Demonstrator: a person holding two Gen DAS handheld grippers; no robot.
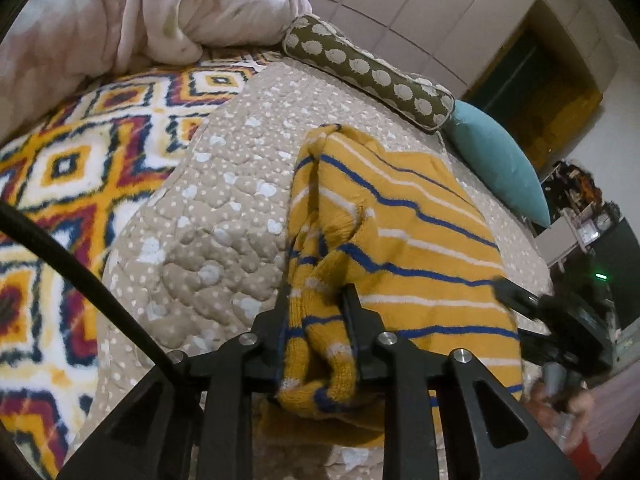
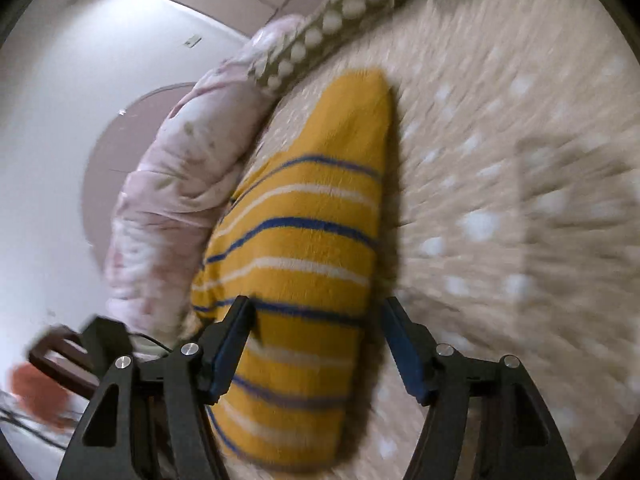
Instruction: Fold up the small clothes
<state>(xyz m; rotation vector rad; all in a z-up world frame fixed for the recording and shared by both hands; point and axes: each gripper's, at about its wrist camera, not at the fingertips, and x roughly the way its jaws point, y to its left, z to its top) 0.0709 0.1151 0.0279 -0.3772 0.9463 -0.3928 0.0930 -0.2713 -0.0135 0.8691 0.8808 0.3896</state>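
A small mustard-yellow knitted sweater (image 1: 404,240) with blue and white stripes lies on a beige dotted quilt (image 1: 224,216). My left gripper (image 1: 316,300) is shut on a bunched fold of the sweater at its near left edge. In the right wrist view the sweater (image 2: 304,216) runs away from me, blurred. My right gripper (image 2: 316,312) is open, its two fingers standing either side of the sweater's near part without pinching it. The right gripper also shows at the right edge of the left wrist view (image 1: 560,320).
A bright diamond-patterned blanket (image 1: 60,184) lies to the left. A pink duvet (image 1: 120,16) is heaped at the back. A brown bolster (image 1: 368,72) and a teal cushion (image 1: 500,168) lie along the bed's far edge. A wardrobe stands behind.
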